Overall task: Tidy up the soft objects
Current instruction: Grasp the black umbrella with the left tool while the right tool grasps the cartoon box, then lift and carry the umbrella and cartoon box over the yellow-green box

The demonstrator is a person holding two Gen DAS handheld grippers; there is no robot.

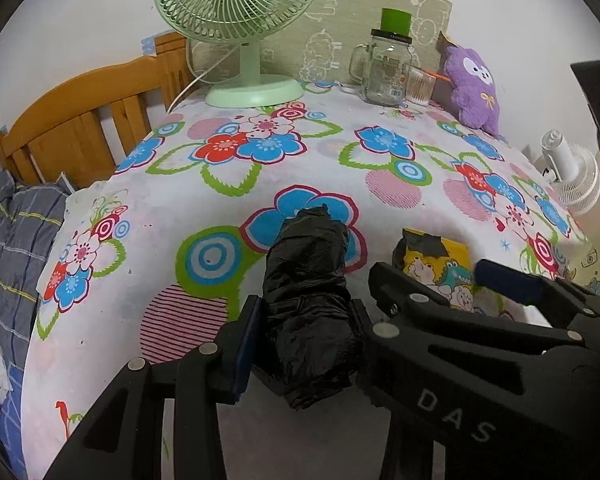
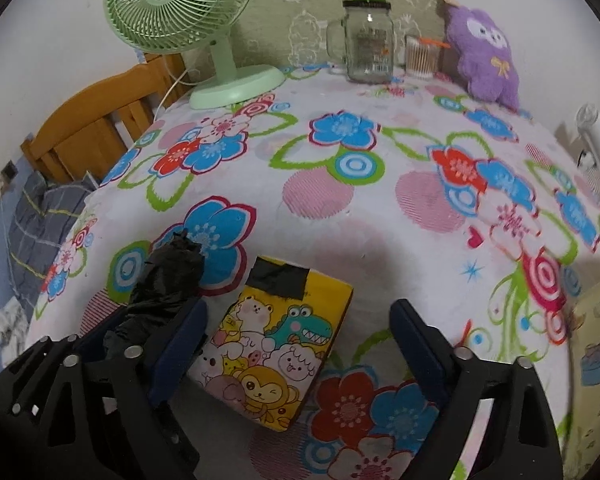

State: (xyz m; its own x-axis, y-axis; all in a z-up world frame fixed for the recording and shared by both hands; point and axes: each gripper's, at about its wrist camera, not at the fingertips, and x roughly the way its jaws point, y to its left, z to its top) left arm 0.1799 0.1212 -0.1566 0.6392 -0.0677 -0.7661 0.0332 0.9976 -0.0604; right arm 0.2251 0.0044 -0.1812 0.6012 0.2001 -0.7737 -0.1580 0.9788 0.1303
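Gripping the crumpled black plastic bag bundle (image 1: 306, 312) with your left hand-held gripper (image 1: 304, 340) on the floral surface (image 1: 340, 168); right hand-held gripper (image 2: 300, 344) spread wide around the yellow cartoon-print tissue pack (image 2: 276, 344), right pad clear.

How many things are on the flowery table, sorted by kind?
Fans: 1, green fan
Glass containers: 2, jar mug and cotton swab cup
Plush toys: 1, purple plush
Soft packs: 2, black bag roll and yellow tissue pack
Total: 6
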